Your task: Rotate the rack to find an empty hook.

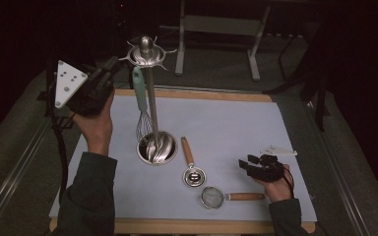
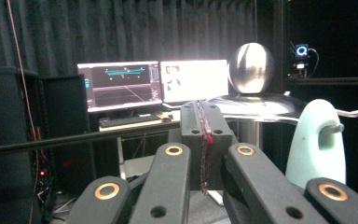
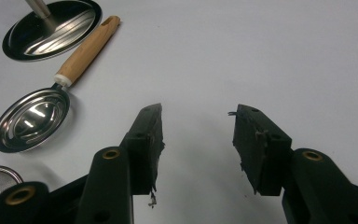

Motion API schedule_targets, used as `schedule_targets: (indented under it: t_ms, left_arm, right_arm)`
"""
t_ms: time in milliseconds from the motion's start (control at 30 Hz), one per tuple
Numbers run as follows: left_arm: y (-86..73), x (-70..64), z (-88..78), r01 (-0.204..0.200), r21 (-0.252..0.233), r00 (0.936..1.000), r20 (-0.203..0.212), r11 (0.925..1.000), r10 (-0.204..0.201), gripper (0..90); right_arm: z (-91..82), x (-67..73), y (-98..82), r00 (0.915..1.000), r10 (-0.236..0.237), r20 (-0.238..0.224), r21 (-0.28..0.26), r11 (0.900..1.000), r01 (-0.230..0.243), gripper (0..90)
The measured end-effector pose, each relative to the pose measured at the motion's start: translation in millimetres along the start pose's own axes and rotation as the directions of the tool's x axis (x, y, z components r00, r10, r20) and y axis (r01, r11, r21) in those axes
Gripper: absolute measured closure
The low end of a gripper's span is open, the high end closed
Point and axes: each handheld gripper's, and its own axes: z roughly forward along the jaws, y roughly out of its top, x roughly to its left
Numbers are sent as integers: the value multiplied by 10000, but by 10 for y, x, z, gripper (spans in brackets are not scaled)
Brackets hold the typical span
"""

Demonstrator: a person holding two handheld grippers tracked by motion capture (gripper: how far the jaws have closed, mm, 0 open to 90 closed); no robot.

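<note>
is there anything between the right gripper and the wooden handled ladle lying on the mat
Nothing visible. The right gripper rests open on the grey mat, with bare mat between it and the wooden-handled steel ladle; the small mesh strainer lies off to the side.

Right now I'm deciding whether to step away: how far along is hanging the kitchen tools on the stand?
Done: the whisk hangs from the stand. In hand: nothing; the left tongs are shut and empty beside the whisk's handle, and the right tongs rest open on the mat. Left: the ladle and the strainer lie on the mat, probably to be hung next.
</note>
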Motion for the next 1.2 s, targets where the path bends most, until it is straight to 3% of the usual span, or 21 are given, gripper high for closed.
schedule_targets:
  t_ms: [433,700,867,933,1200]
  left_arm:
    - [-19,136,78,165,346,9994,-309,9993,-155,897]
    - [4,134,88,120,338,9994,-321,9994,-109,897]
    - [31,83,36,-4,54,9999,-145,10000,5,897]
    - [41,61,55,-263,232,9996,-50,9994,264,897]
    - [39,76,112,-390,450,9991,-139,9982,397,897]
  right_arm:
    - [7,1,-4,10000,-5,-18,35,10000,5,519]
    - [10,-1,-7,10000,6,-14,42,10000,-6,519]
    - [8,-6,-9,10000,1,-18,29,10000,-1,519]
    - [13,-4,-10,10000,-5,-11,45,10000,5,519]
    - [18,-6,-15,10000,3,0,86,10000,-3,519]
